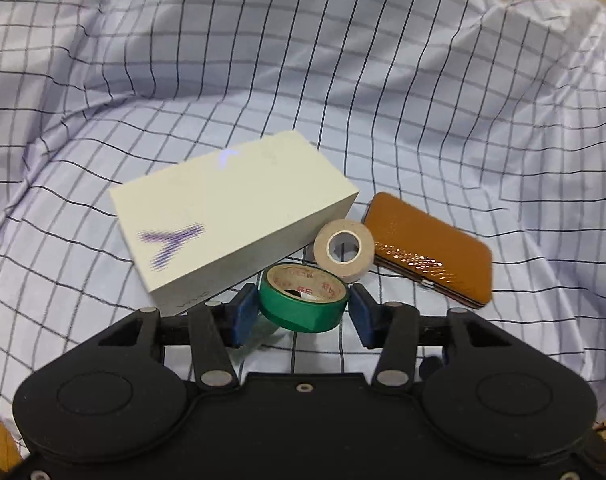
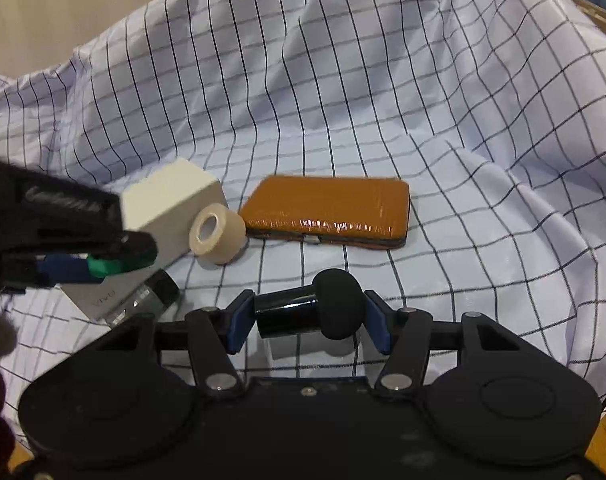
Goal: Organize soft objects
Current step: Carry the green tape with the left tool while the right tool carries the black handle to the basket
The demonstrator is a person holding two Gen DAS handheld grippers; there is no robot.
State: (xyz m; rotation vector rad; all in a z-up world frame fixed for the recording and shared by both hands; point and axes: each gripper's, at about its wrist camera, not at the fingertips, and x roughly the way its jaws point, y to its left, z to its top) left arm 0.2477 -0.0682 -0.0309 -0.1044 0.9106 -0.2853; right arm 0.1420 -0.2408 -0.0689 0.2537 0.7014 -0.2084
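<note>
A checked white cloth (image 1: 343, 80) is spread out under everything. My left gripper (image 1: 303, 312) is shut on a green tape roll (image 1: 303, 300), held just above the cloth in front of a white box (image 1: 231, 216). A beige tape roll (image 1: 345, 249) leans beside the box, next to an orange case (image 1: 431, 248). My right gripper (image 2: 309, 318) is shut on a black microphone with a foam head (image 2: 337, 304). In the right wrist view the left gripper (image 2: 103, 260) comes in from the left with the green roll (image 2: 107, 266), by the box (image 2: 171, 204), the beige roll (image 2: 215, 234) and the case (image 2: 327, 208).
A black and silver cylinder (image 2: 147, 298) lies against the near end of the box. The cloth (image 2: 423, 80) rises in folds at the back and sides. Wooden surface shows beyond it at the top left (image 2: 43, 8).
</note>
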